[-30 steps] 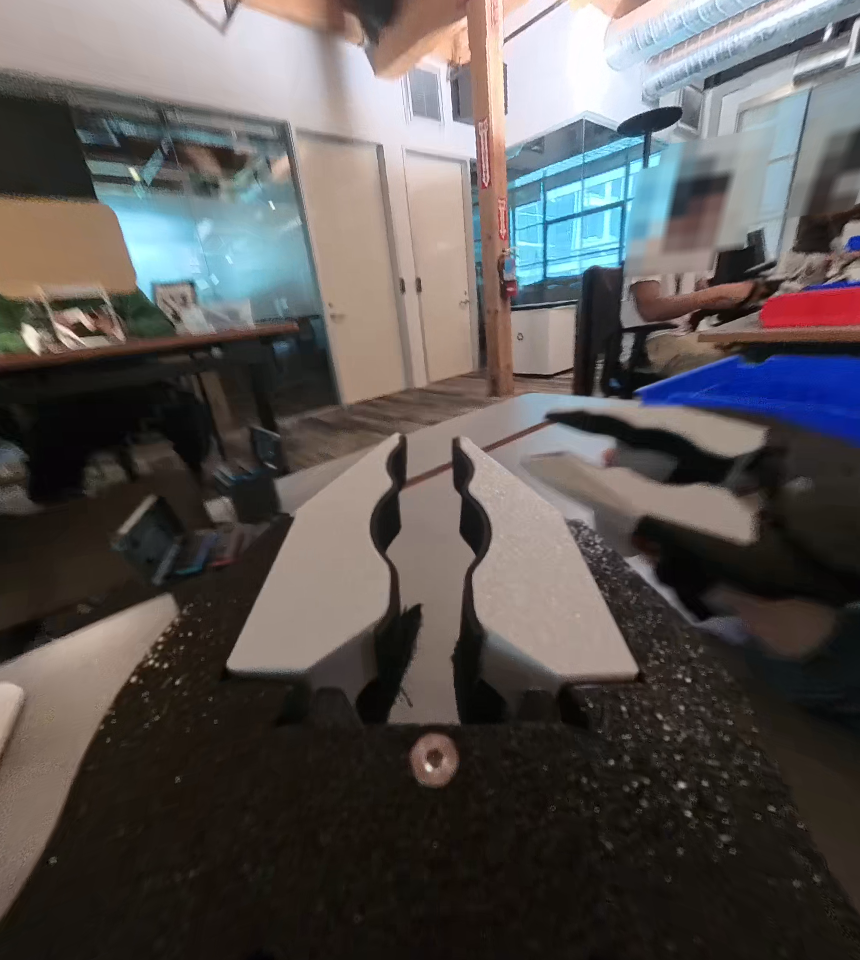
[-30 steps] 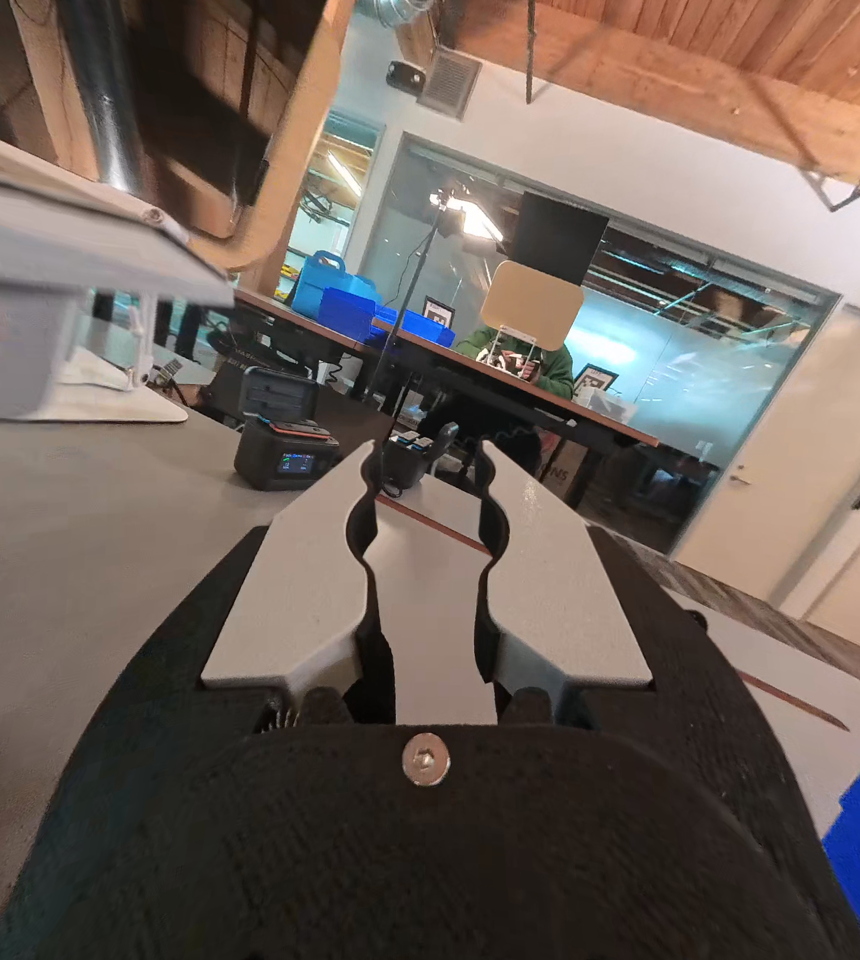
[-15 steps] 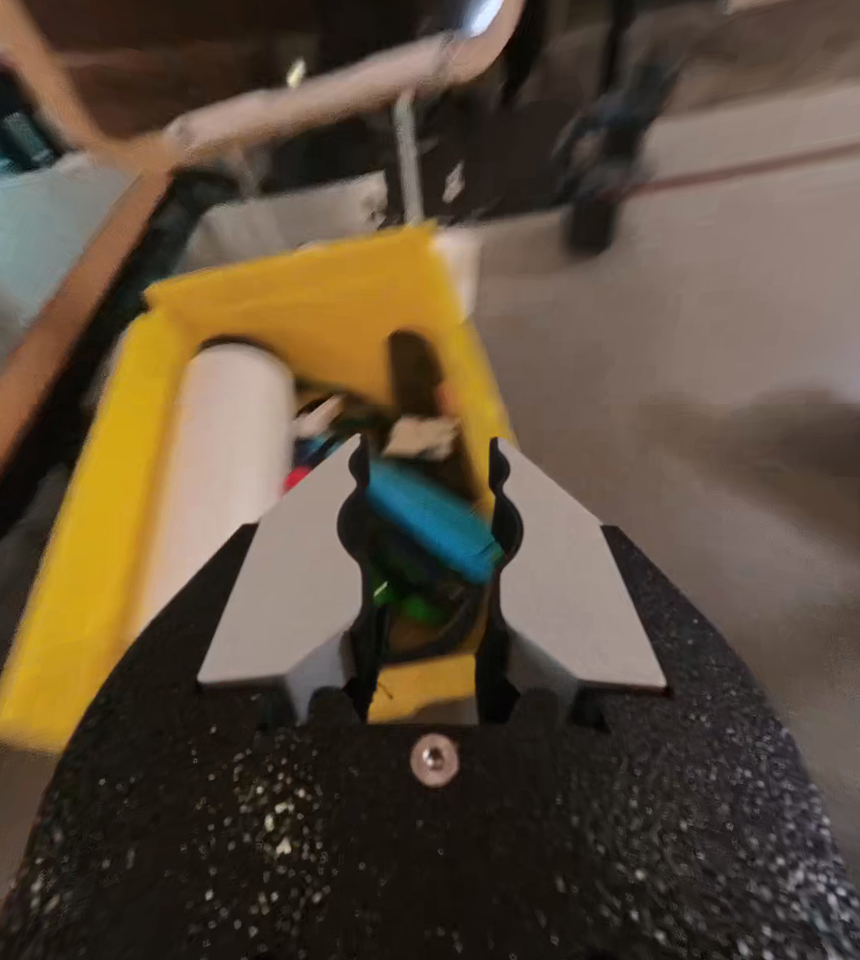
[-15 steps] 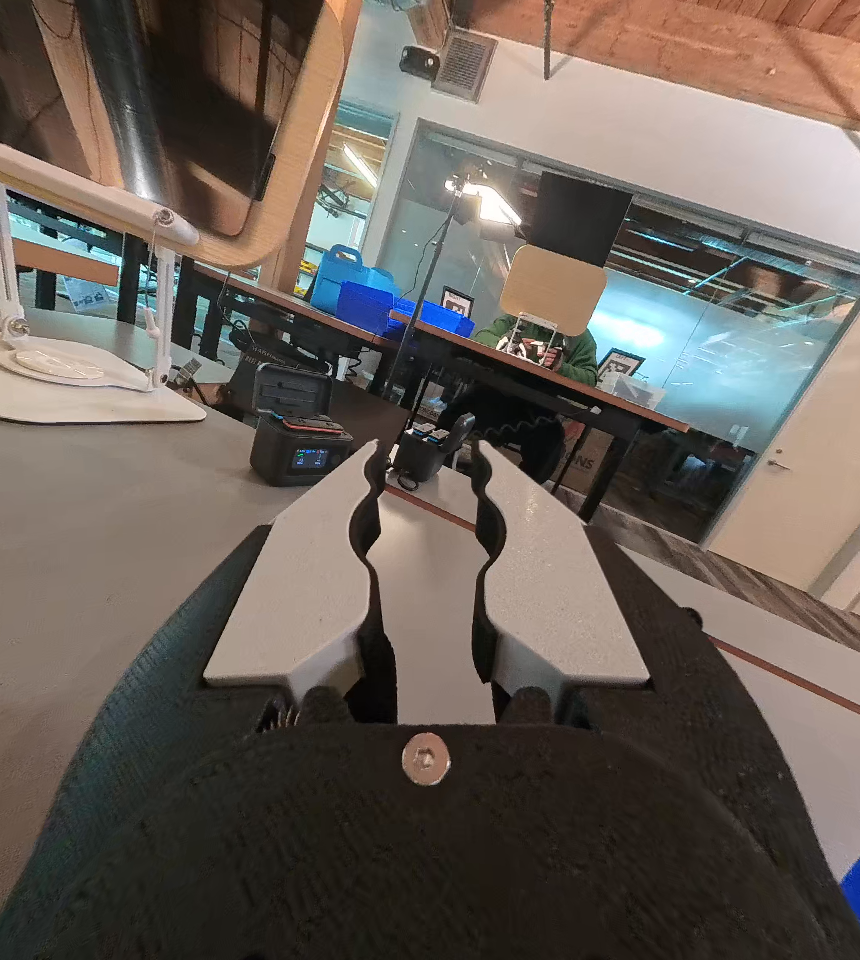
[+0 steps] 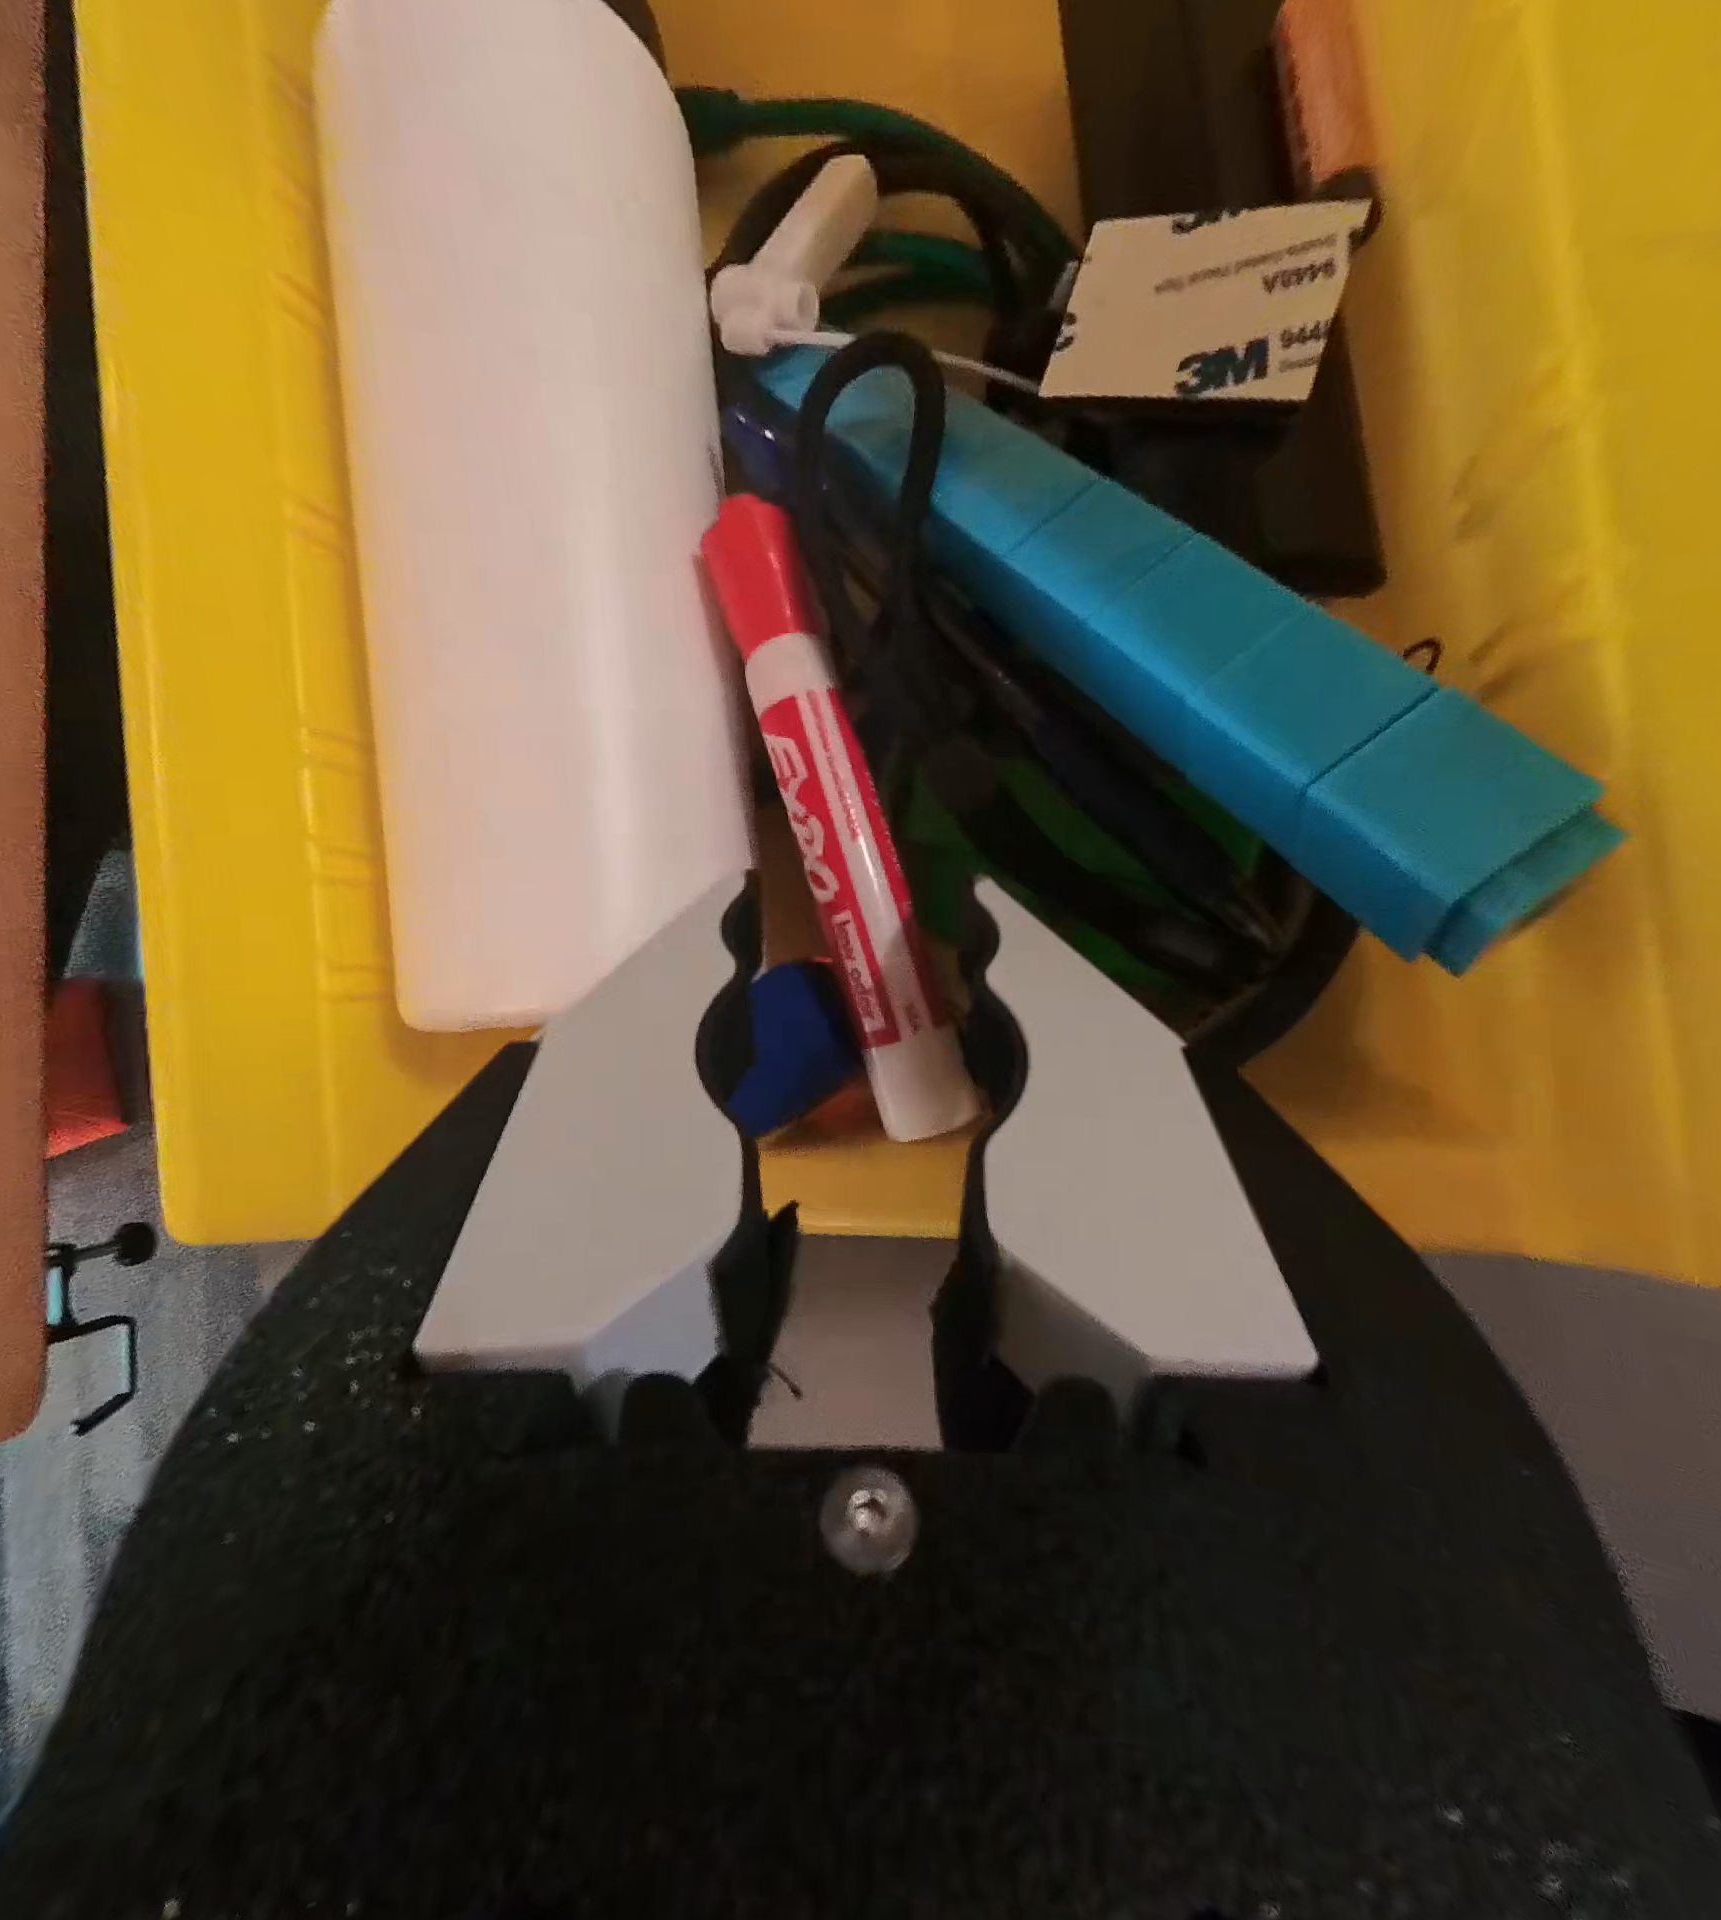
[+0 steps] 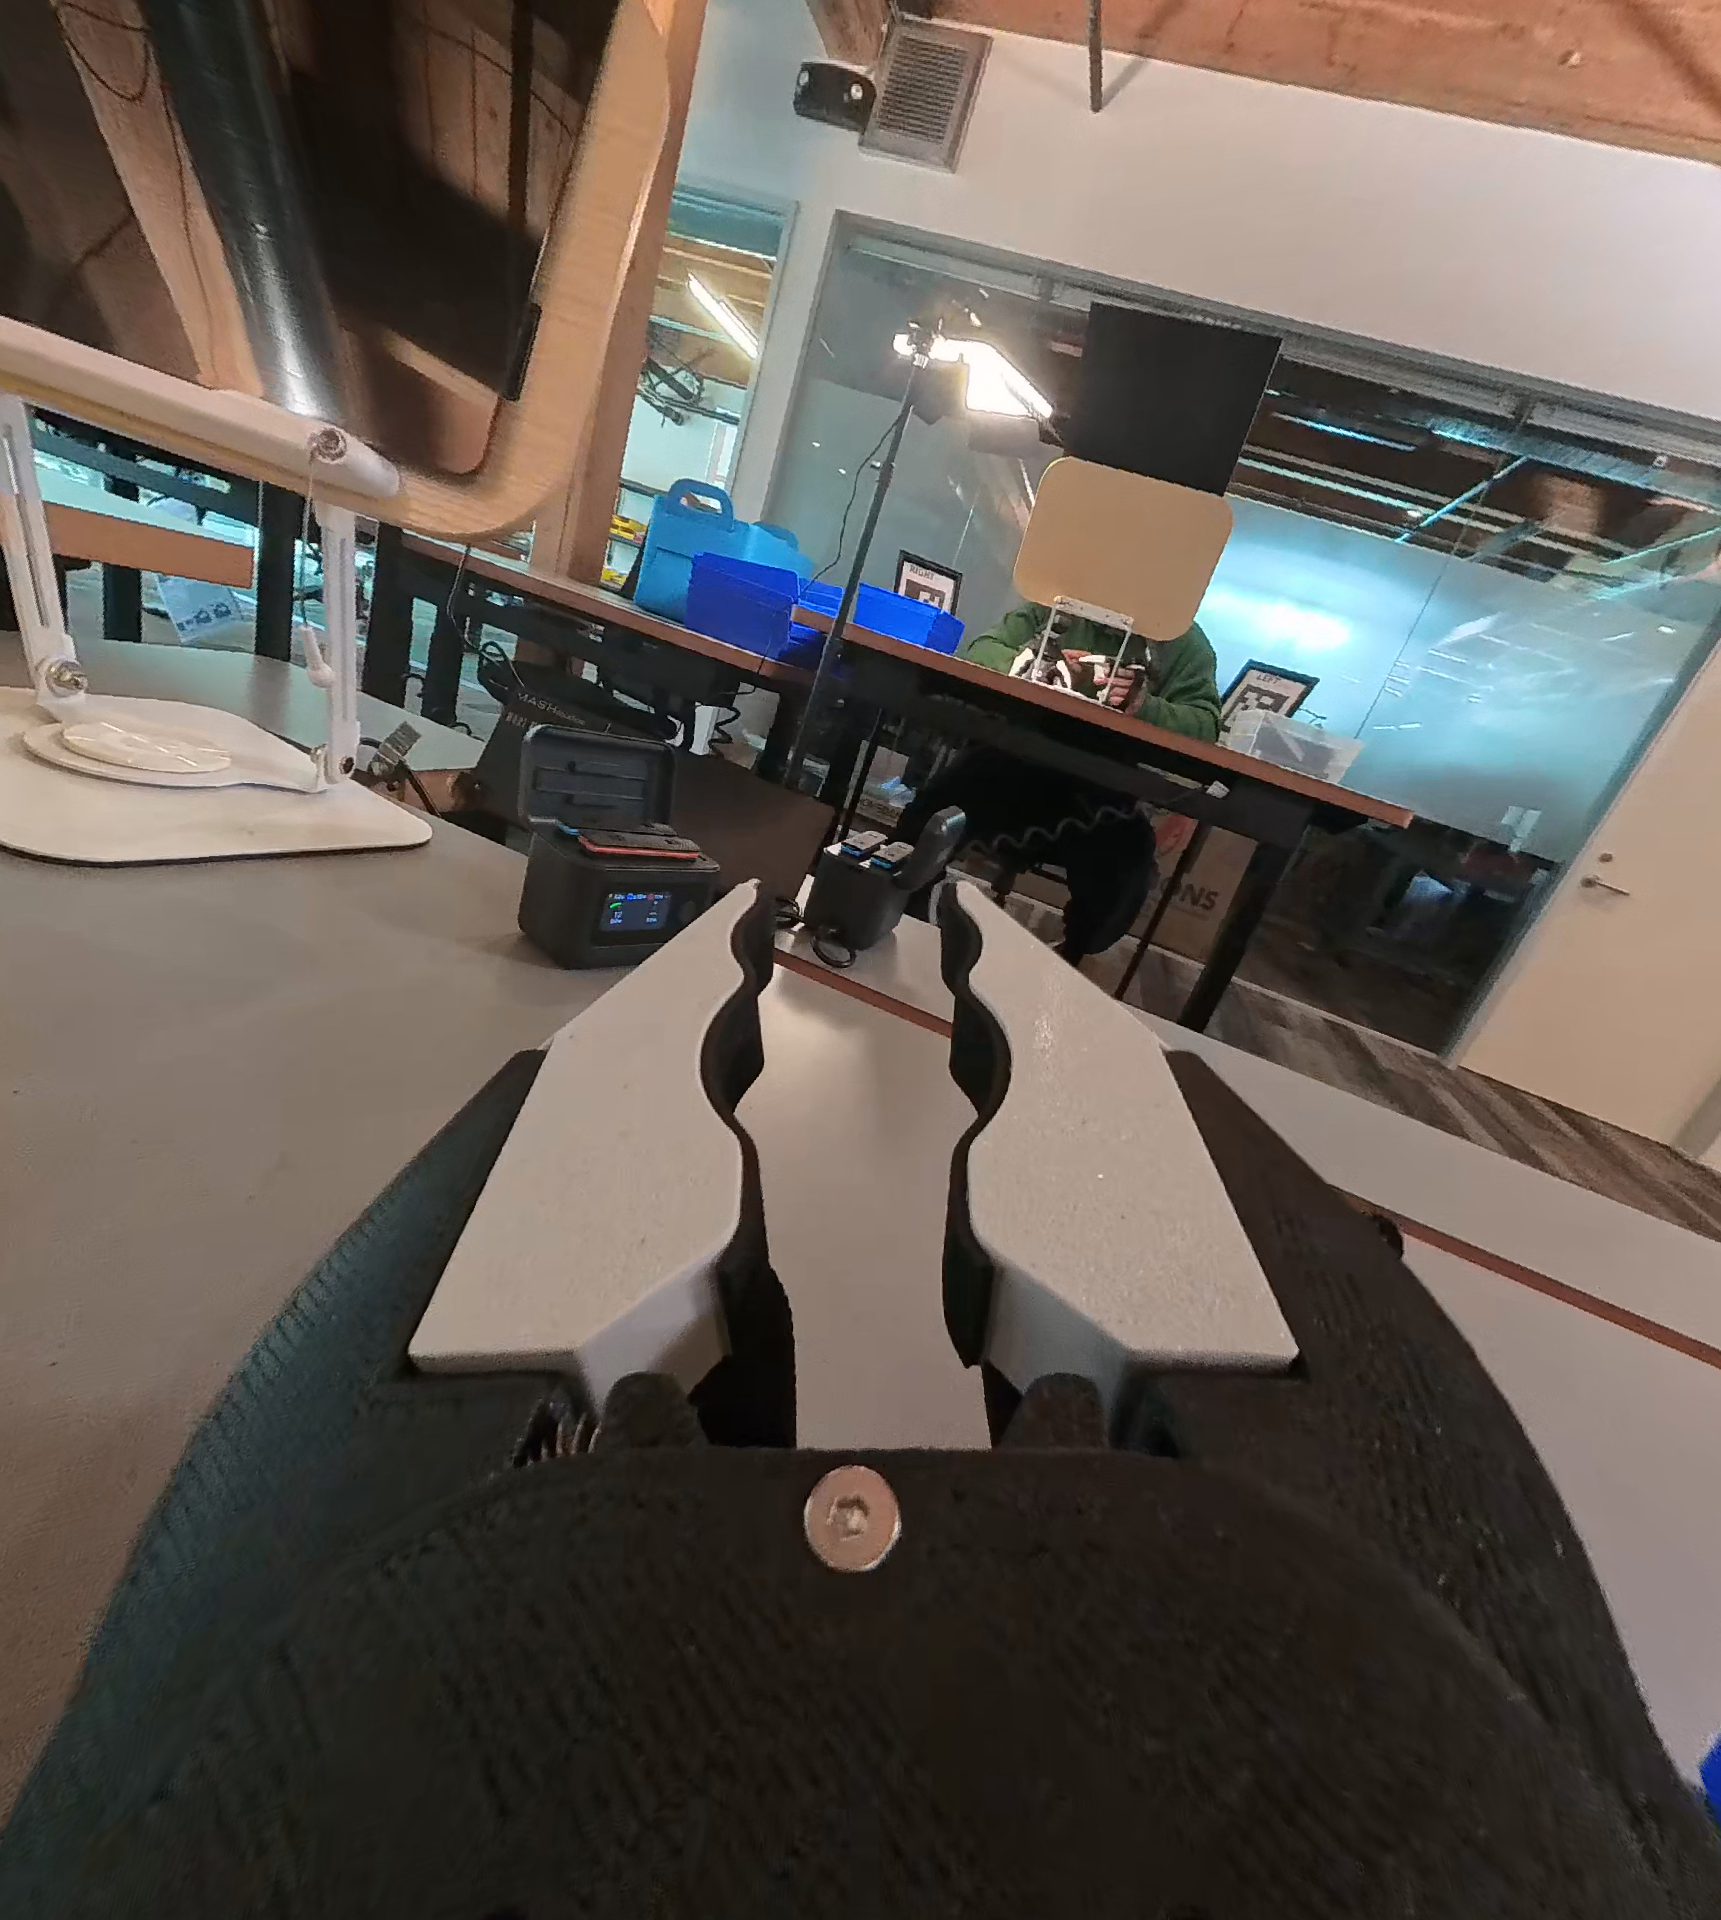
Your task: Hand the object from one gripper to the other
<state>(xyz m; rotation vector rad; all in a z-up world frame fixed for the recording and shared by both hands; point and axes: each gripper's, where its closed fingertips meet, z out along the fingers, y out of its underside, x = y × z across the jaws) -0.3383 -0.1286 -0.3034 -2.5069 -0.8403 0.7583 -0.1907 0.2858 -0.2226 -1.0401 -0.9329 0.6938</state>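
Looked down with the left gripper (image 5: 861, 904) into a yellow bin (image 5: 222, 623) crowded with odds and ends. Inside: a white bottle (image 5: 523, 499) lying along the left wall, a red marker (image 5: 825, 790) just beside it, a blue marker (image 5: 783, 1039) partly hidden beneath, a teal bar of joined blocks (image 5: 1199, 644) slanting right, tangled black and green cords (image 5: 897, 457), a tape-backed pad (image 5: 1199, 301). Jaws released and empty, spread either side of the red marker's white end, not touching it. Could not tell which item was the task's object. Held the right gripper (image 6: 848, 904) released too, empty, low over a grey table (image 6: 160, 1091). Ahead: a white lamp stand (image 6: 160, 790), a black charger box (image 6: 607, 883).
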